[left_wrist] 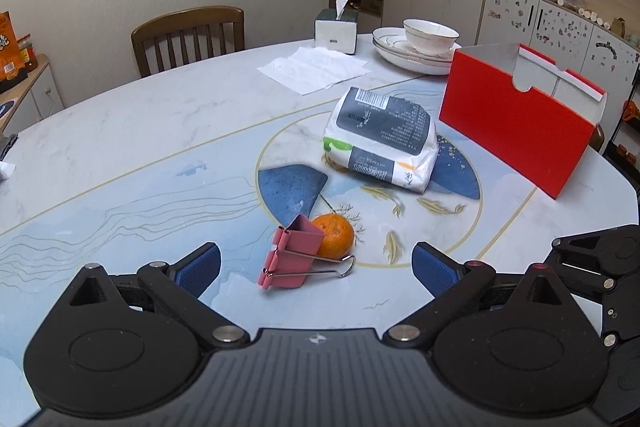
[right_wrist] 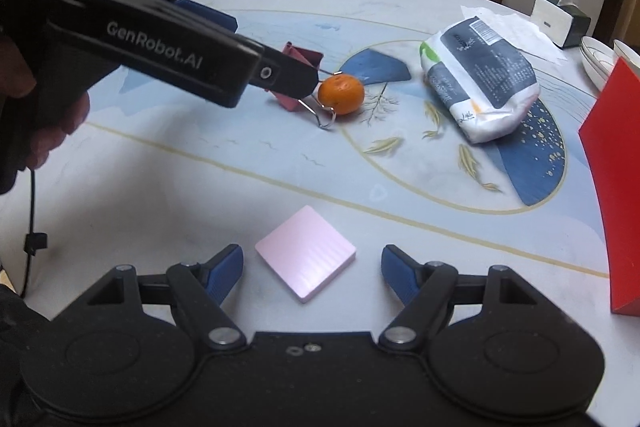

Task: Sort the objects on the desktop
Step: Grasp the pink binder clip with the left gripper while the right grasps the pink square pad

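The pink binder clip (left_wrist: pixel 294 259) lies on its side near the middle of the table (left_wrist: pixel 120 147), touching the orange (left_wrist: pixel 334 237) behind it, its wire handles pointing toward the red box (left_wrist: pixel 516 123) side. In the left wrist view the clip sits just ahead of the left gripper (left_wrist: pixel 316 269) and between the lines of its two blue pads (left_wrist: pixel 198 269), slightly toward the left pad; its long axis runs roughly across the gap, tilted. The jaws of the left gripper stand wide apart with nothing between the pads. The pink pad of notes (right_wrist: pixel 306 253) lies flat nearer the table's front edge, one corner pointing at the right gripper (right_wrist: pixel 312 273); it rests just ahead of and between that gripper's pads, which are likewise spread wide and touch nothing. Each gripper is thus the nearer one to its own item: left to the clip, right to the notes. The coming move appears to depend on advancing the left jaws around the clip without nudging the orange. Farther out lie a white paper packet (left_wrist: pixel 382 139), the upright red box at the right edge, stacked plates with a bowl (left_wrist: pixel 420 45), and a tissue box (left_wrist: pixel 336 29) at the far edge
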{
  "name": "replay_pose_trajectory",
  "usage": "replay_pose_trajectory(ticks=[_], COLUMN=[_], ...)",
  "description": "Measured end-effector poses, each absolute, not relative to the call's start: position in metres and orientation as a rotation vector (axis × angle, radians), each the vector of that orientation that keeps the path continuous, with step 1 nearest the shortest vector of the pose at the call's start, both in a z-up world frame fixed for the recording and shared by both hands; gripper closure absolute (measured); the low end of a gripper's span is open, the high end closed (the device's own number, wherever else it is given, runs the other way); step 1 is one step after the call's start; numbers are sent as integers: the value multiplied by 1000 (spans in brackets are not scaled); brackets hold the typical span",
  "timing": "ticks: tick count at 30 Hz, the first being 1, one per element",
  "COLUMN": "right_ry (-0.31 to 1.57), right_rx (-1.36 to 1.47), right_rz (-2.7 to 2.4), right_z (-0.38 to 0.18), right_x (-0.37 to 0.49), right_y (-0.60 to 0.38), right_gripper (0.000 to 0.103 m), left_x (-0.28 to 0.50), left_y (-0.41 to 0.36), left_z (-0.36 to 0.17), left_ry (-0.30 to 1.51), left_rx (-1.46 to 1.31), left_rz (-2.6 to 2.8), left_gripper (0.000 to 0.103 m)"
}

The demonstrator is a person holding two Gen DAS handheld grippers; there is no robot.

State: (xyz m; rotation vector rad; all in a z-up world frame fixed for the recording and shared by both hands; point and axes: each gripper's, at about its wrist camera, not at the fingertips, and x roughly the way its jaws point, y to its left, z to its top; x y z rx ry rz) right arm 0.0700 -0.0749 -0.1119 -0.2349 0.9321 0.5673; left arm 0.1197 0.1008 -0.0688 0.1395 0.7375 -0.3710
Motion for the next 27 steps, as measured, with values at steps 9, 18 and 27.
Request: replay_pose_trajectory(ticks=[9, 18, 27], right_ry=[903, 910, 939], right_rx=[-241, -193, -176], right_rz=[509, 416, 372], right_z=[-116, -115, -113], right_x=[84, 102, 93], right_y=[-81, -110, -125], right_gripper=[31, 43, 44], left_x=[124, 138, 147], left_y=[99, 102, 103], left_z=[-74, -84, -88], left_ry=[762, 777, 761], left_rx=[150, 153, 173], left_rz=[-378, -343, -348], left_gripper=[1, 1, 2])
